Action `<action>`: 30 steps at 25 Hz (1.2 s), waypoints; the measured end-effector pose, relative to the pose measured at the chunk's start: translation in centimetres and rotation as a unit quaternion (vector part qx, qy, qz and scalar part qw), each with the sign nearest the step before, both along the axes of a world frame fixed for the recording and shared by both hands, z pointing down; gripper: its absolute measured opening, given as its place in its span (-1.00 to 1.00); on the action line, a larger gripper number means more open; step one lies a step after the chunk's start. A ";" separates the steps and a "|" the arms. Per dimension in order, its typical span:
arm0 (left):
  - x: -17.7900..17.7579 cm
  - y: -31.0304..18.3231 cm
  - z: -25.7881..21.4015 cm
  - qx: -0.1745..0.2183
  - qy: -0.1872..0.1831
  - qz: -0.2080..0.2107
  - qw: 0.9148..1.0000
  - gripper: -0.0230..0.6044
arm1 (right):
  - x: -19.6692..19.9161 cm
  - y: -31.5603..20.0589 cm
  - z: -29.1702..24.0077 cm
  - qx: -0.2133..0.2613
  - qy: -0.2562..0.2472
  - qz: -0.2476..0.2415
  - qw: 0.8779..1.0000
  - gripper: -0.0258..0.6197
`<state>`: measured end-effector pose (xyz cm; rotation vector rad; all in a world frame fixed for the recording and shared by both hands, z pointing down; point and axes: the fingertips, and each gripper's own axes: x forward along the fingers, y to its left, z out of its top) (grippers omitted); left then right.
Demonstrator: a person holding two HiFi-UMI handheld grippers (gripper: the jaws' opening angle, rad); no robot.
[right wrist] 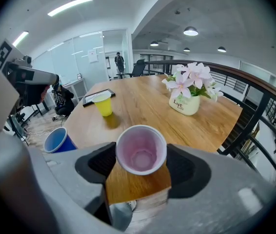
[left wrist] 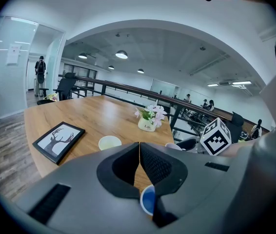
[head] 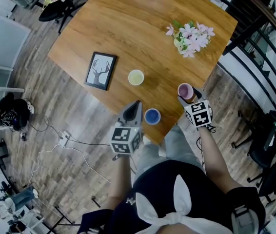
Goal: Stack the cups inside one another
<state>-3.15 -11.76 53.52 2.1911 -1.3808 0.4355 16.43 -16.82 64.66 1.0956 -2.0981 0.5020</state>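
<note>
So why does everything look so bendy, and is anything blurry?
Left gripper view: a fisheye lens bows the ceiling and blackens the corners. Right gripper view: the same bend in the railing, while the pink cup looks sharp. Head view: the table edges curve, and the light is even.

- A large wooden table [head: 128, 28] with a warm brown top was seen in the middle of an open office.
- The floor [head: 45, 106] was laid with grey-brown planks.
- A dark metal railing [head: 255, 48] was placed just beside the far edge of the table.
- A black office chair [head: 57, 6] was set near one corner.
- White cables [head: 74, 147] were spread on the floor.
- Glass partitions [left wrist: 11, 77] were seen at the side.
- The white ceiling was lit by round lamps [left wrist: 121, 54].
- A framed deer picture [head: 100, 70] and a flower pot [head: 190, 37] were kept on the table, well apart.
</note>
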 end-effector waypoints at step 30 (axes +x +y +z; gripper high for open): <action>-3.9 1.1 -4.3 0.057 0.011 -0.024 0.998 -0.86 | -1.6 0.0 -9.8 0.077 -0.005 -0.004 0.997 0.06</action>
